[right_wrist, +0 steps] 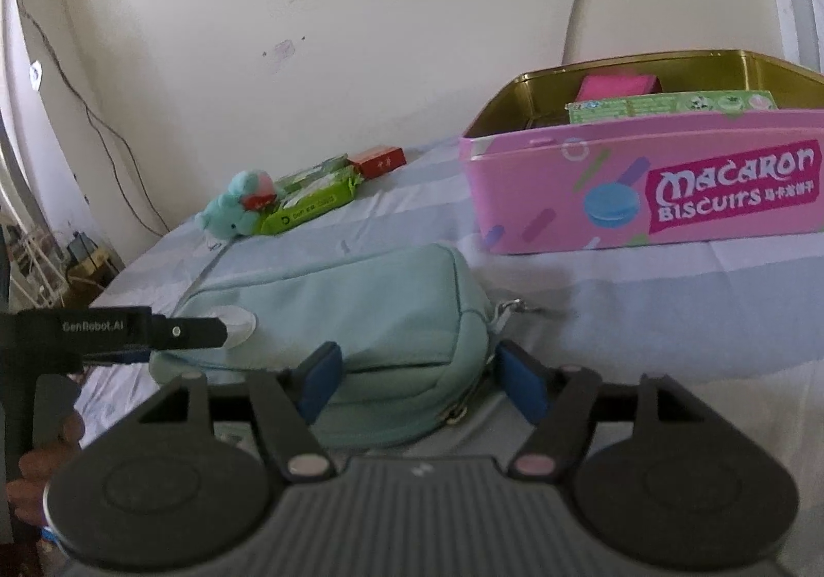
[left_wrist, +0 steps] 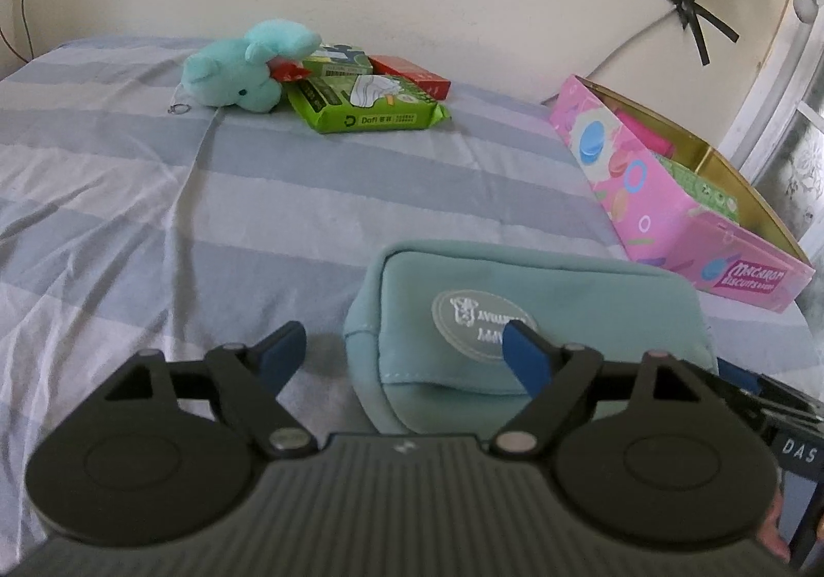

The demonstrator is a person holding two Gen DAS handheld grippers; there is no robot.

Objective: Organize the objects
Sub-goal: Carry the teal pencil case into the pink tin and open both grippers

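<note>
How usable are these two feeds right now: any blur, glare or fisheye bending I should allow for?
Left wrist view: soft daylight, no glare, the pouch sharp enough to show its oval patch; the pink tin bows near the right edge. Right wrist view: hazier, washed out, the wall cable curving at the left edge, yet the tin's lettering still reads.

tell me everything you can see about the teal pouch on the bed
The teal pouch is a soft, padded fabric case, pale green-blue, with stitched seams and a round silver-grey badge on its face. A metal clasp or zipper pull sticks out at one end. It looks closed and lies flat on the striped bedsheet, in front of the pink biscuit tin. The left gripper and right gripper each straddle an end with jaws open; contact is unclear.
</note>
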